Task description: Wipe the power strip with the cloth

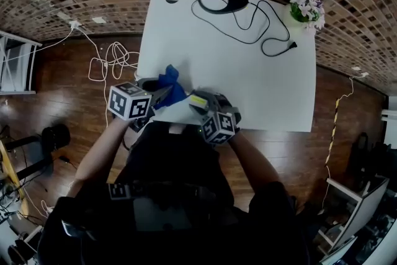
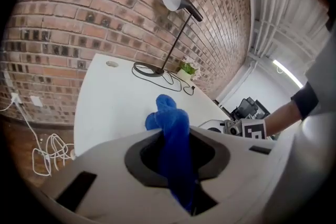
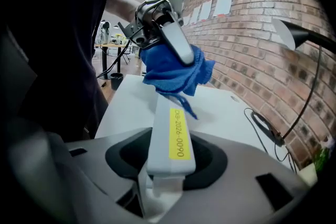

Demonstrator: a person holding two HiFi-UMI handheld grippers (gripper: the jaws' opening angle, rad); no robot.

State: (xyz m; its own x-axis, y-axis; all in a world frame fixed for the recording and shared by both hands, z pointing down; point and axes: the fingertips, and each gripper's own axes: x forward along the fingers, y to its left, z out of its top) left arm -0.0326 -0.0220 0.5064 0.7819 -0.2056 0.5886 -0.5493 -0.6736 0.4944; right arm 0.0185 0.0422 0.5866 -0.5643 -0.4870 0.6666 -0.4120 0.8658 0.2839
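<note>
**Head view.** A person stands at the near edge of a white table. The left gripper is clamped on a bunched blue cloth. The right gripper grips one end of a white power strip with a yellow label, held over the table's near edge. A desk lamp base with its loose cord and a potted flower stand at the far side, well apart from the work.

**Left gripper view.** The cloth fills the gap between the jaws and is pinched there. A loose fold stands out beyond the tips.

**Right gripper view.** The jaws are closed on the strip's near end. The strip runs away from the camera, and its far end lies against the cloth.

**Handling, as judged.** The strip looks light, rigid and smooth, so it is likely to pivot or slip when gripped at one end; it is best clamped across its narrow sides. The cloth is soft and limp, so hold a gathered bunch and leave a free fold to wipe with
</note>
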